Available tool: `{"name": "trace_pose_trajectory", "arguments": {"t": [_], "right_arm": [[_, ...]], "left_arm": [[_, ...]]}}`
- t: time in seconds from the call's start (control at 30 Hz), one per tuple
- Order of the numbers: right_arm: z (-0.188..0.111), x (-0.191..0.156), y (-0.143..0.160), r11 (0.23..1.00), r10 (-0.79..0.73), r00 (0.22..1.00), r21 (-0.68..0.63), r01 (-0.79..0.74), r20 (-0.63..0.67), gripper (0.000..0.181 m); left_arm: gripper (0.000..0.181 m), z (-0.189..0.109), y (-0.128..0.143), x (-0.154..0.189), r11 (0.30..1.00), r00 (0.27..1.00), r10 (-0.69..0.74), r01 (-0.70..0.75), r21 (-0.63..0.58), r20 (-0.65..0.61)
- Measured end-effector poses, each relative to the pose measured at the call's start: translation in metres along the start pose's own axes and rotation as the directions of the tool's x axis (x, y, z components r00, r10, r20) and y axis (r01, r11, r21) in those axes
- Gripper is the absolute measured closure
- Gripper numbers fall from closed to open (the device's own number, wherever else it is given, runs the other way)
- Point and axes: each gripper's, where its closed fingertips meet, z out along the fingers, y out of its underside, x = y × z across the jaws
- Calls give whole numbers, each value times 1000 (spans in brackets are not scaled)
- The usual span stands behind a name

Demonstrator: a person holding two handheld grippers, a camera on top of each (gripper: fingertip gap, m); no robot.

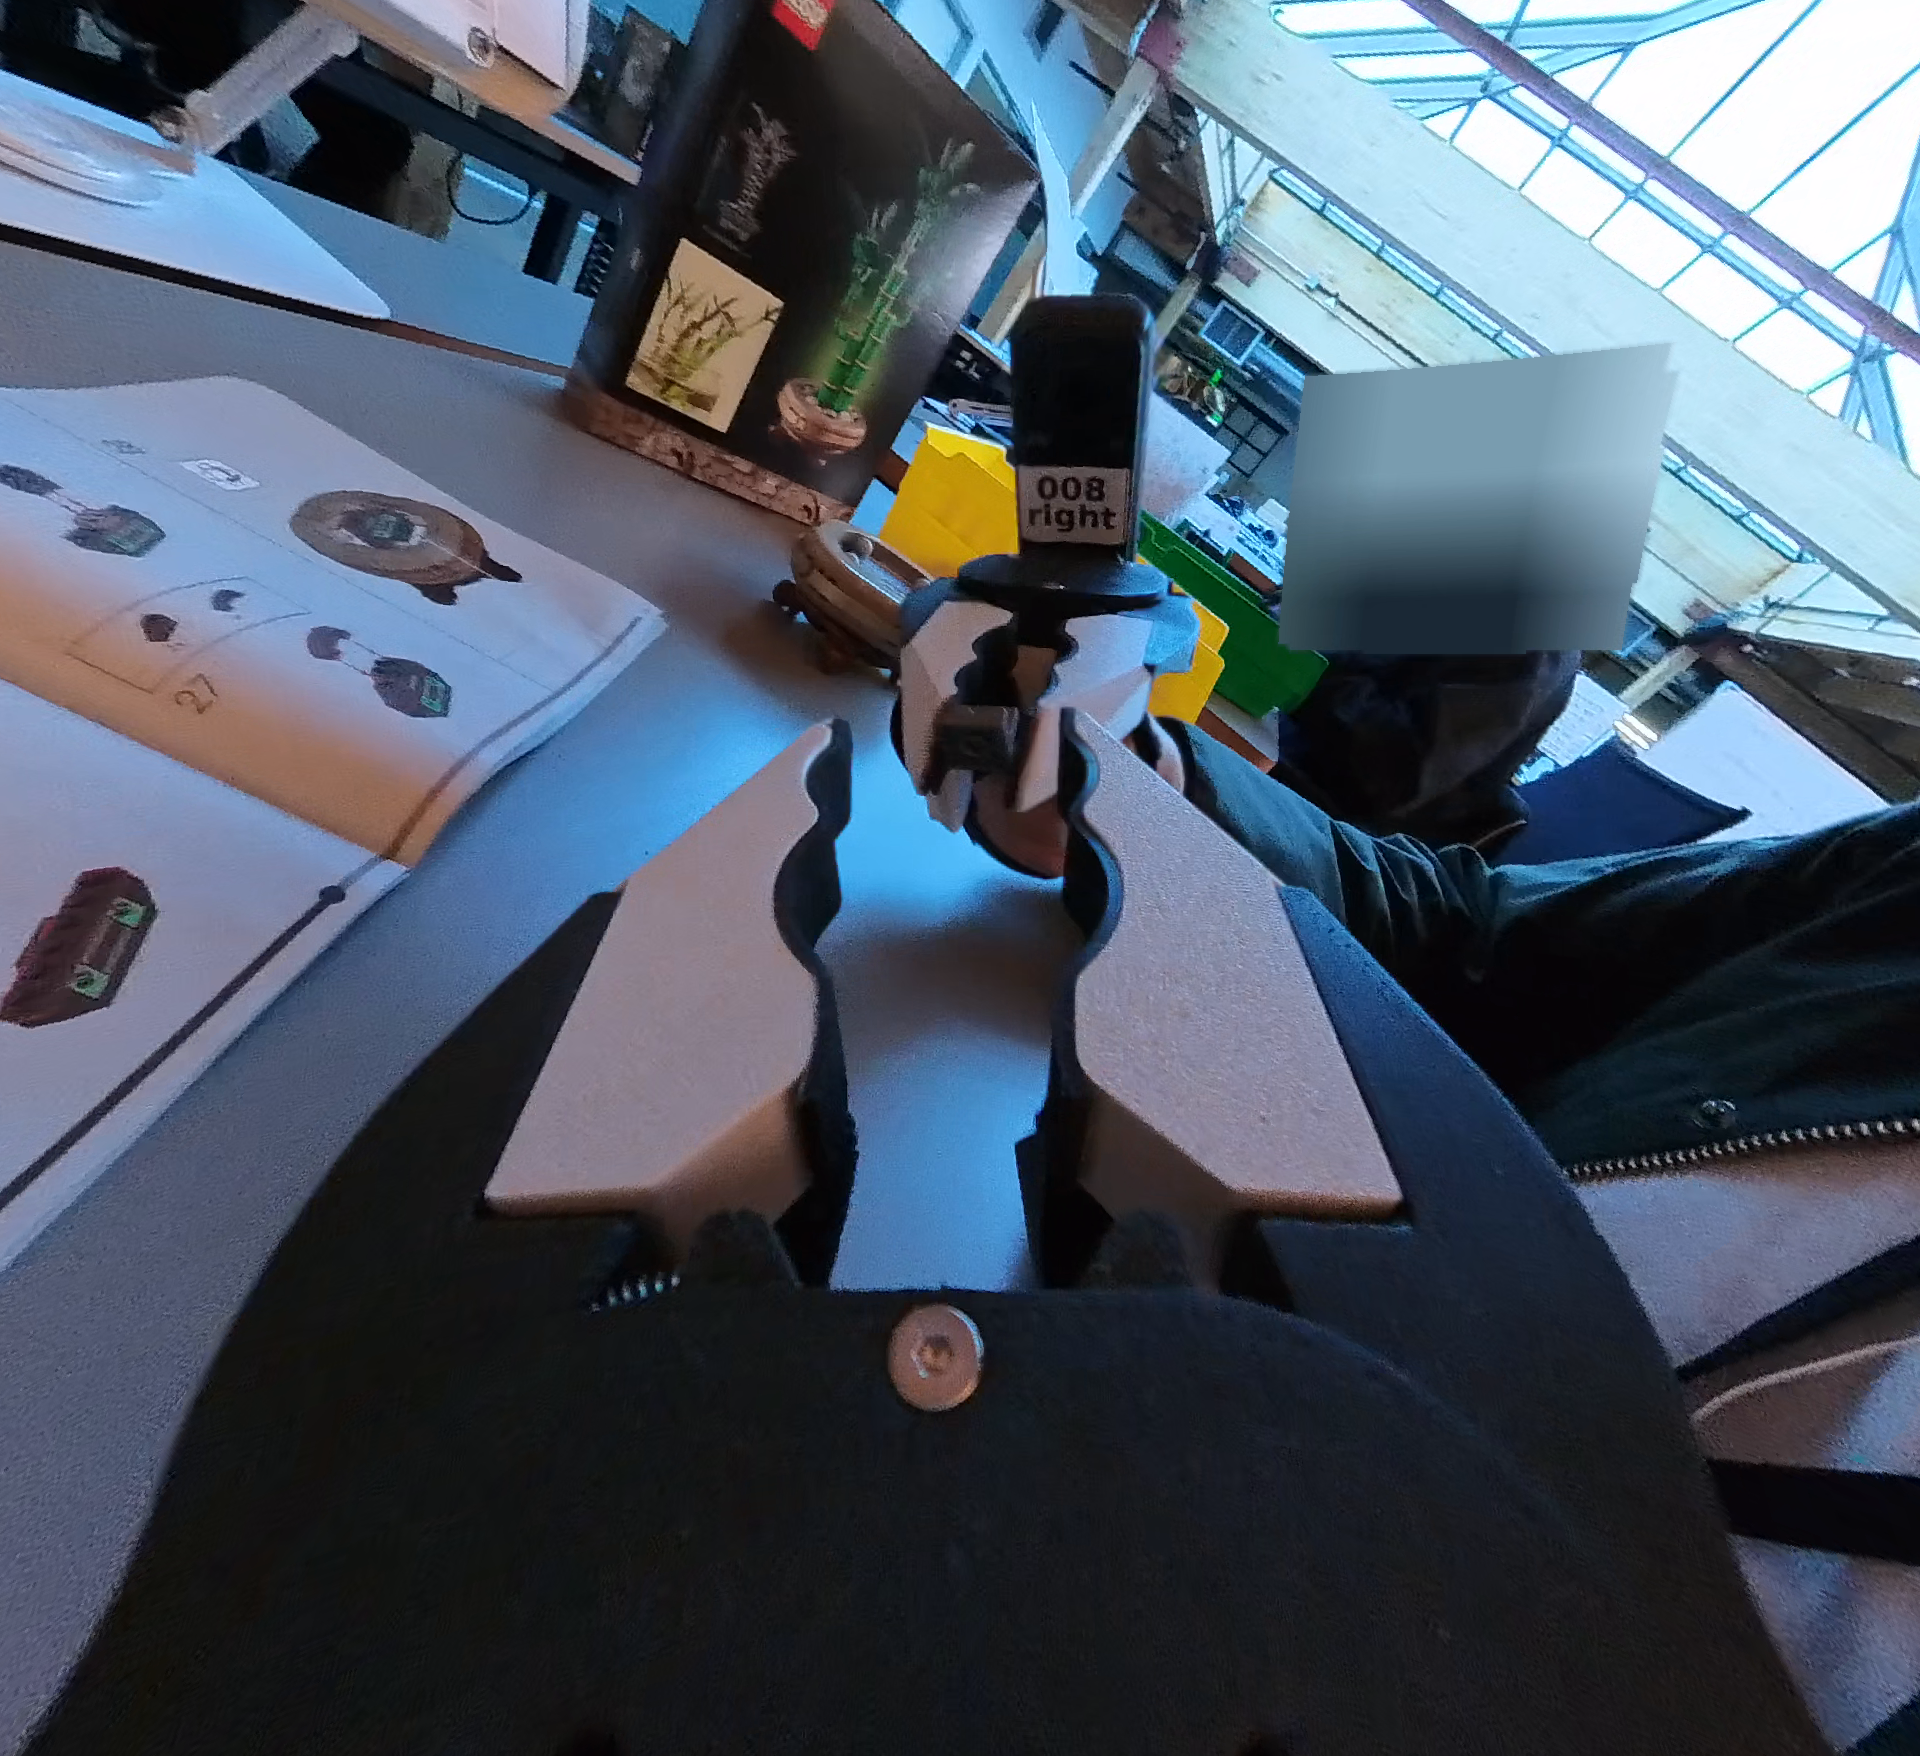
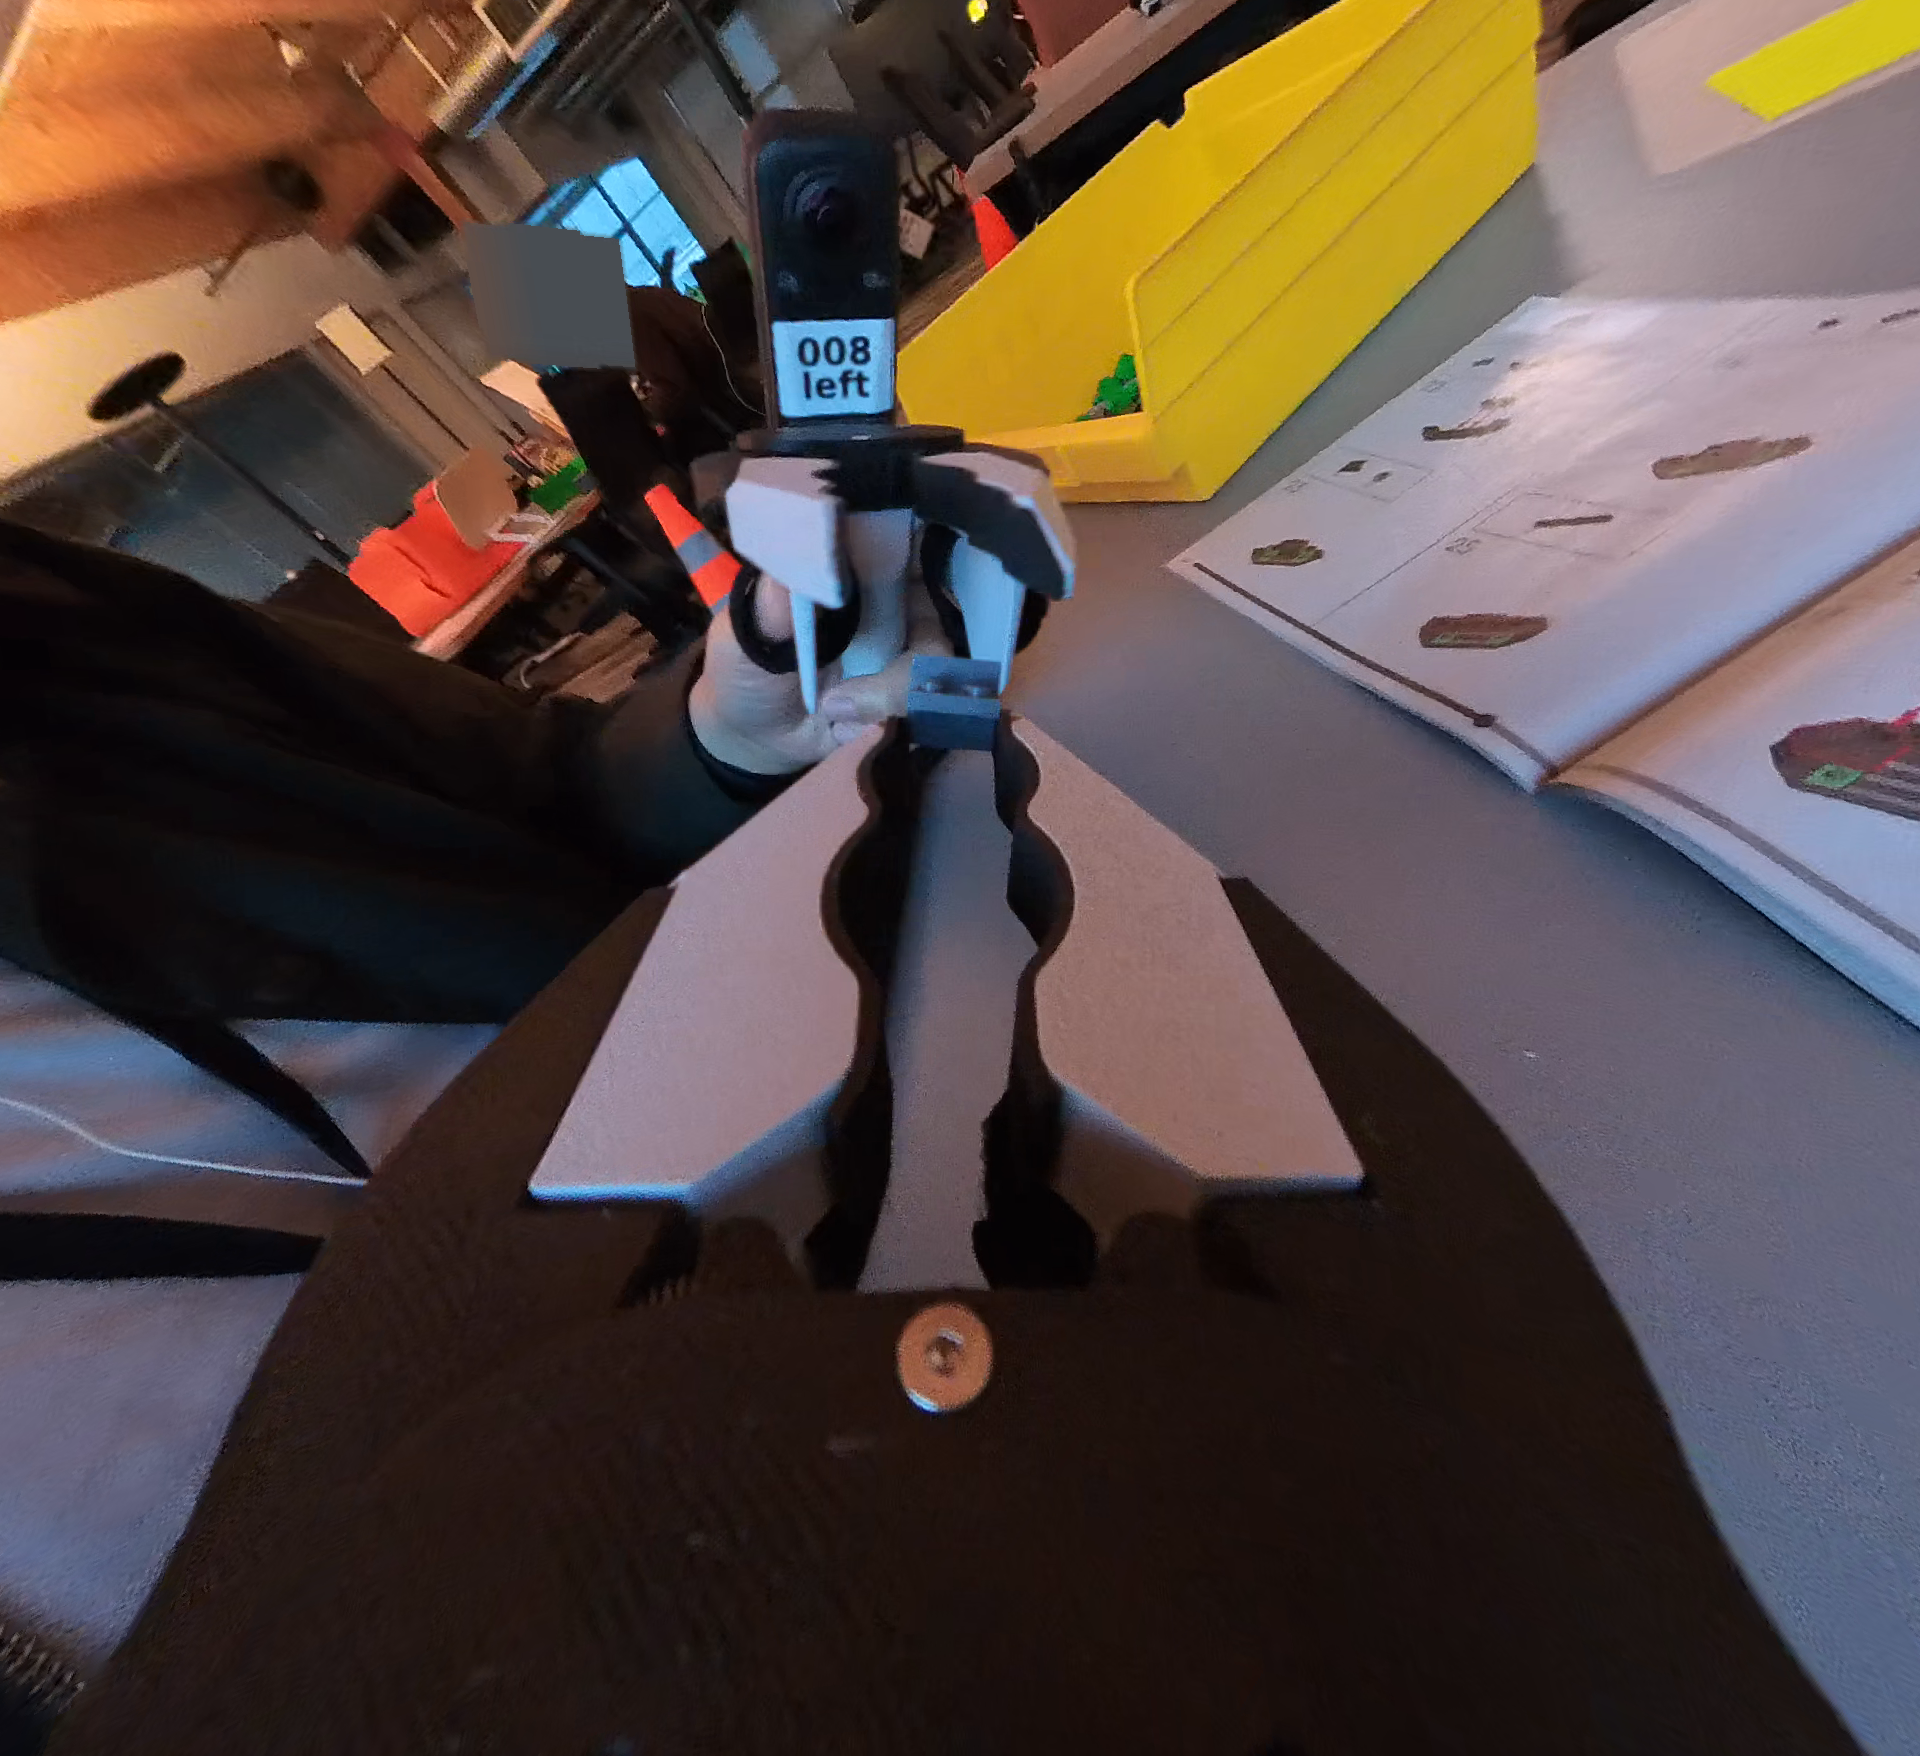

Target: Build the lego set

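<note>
Right tool (image 2: pixel 951 730) pinches a small grey brick (image 2: pixel 954 707); left tool (image 1: pixel 951 750) gapes narrowly, empty, near the branded bamboo-set box (image 1: pixel 800 220), each tool carrying a white label.

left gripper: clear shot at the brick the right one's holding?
Probably yes. The left gripper is open and empty, facing the right gripper, which is shut on a small grey brick at its fingertips. Nothing lies between them. The brick is small, though, so little of it is left to grab.
</note>
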Motion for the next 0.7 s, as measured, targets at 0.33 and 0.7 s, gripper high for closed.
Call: {"name": "trace_pose_trajectory", "arguments": {"t": [0.33, 0.7], "right_arm": [[3, 15, 11, 903, -426, 882, -156, 400, -200, 166], [6, 4, 3, 684, -729, 626, -243, 688, -277, 152]], "left_arm": [[172, 3, 18, -8, 980, 983, -182, 179, -87, -34], [180, -3, 3, 3, 983, 975, -184, 182, -23, -121]]}}
